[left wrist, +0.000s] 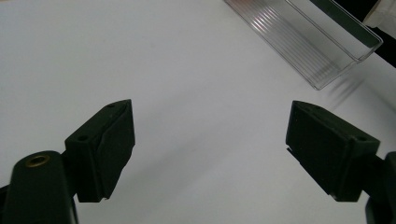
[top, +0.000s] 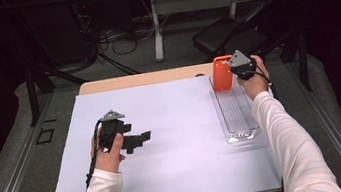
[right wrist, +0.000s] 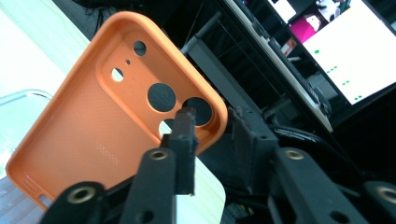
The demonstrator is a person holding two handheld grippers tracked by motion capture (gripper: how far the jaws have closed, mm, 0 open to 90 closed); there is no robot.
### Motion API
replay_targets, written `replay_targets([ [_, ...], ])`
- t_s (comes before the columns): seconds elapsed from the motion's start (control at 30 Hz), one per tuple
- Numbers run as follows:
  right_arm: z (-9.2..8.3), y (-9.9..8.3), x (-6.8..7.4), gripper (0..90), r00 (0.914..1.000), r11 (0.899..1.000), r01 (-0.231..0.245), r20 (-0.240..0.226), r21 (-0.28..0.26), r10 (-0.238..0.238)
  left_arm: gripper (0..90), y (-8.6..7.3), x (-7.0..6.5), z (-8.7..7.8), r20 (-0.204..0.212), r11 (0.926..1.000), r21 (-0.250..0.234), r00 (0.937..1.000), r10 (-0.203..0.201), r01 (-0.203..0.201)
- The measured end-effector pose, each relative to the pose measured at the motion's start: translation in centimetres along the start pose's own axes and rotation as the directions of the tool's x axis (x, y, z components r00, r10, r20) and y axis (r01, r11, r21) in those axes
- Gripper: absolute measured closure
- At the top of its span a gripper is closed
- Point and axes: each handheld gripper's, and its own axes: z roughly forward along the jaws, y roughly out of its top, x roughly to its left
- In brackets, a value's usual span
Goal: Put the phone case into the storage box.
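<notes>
An orange phone case (top: 222, 73) stands upright at the far end of a clear plastic tray (top: 238, 116) on the right of the white mat. My right gripper (top: 241, 68) is at the case's upper right corner. In the right gripper view that corner of the case (right wrist: 93, 130), with its camera cut-outs, lies between the jaws of my right gripper (right wrist: 212, 122). One jaw is inside the case, the other outside, and a small gap shows at the rim. My left gripper (top: 140, 139) hovers low over the mat at the left. It (left wrist: 210, 140) is open, with nothing between its jaws.
The white mat (top: 180, 140) covers most of the wooden table. The clear tray (left wrist: 322, 44) holds nothing at its near end. Behind the table are a black chair (top: 223, 35), a desk leg and floor cables. A lit monitor (right wrist: 355, 51) shows beyond the case.
</notes>
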Motion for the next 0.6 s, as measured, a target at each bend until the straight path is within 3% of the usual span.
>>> replay_targets([
  [0.1,-0.13,-0.08,-0.12,61.5,1.0,1.0,-0.009,0.0,0.002,0.009,16.2,0.03,0.0,-0.02,-0.001,1.0,-0.003,1.0,0.002,-0.002],
  [0.6,-0.62,0.18,-0.02,54.0,0.9992,1.0,-0.026,-0.031,0.004,0.026,16.2,0.07,-0.12,-0.06,0.001,1.0,-0.001,1.0,0.005,-0.005],
])
